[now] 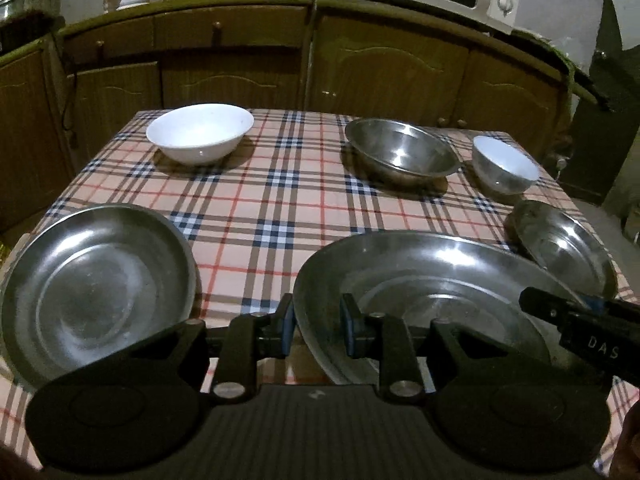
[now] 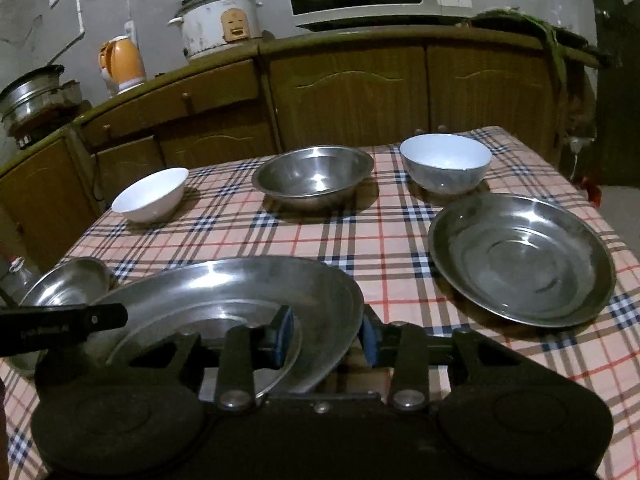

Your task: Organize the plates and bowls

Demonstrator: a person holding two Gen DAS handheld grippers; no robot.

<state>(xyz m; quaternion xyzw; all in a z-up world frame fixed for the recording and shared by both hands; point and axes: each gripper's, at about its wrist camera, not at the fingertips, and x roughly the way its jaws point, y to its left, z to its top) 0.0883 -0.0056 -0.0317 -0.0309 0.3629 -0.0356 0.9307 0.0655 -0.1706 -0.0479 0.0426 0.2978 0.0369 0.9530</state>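
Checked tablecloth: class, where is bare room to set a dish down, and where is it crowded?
Free: the middle of the checked tablecloth, bordered by the white bowl, steel bowl and left steel plate. Crowded: the right side, where the small white bowl, right steel plate and gripped plate sit close.

The tablecloth (image 1: 256,208) is a peach plaid crossed with navy, white, brown and red lines. At eleven o'clock a bowl (image 1: 200,132) is plain white. The steel bowl (image 1: 400,150) at one o'clock and the plates (image 1: 96,284) are silvery grey. The cabinets (image 1: 384,72) are brown.
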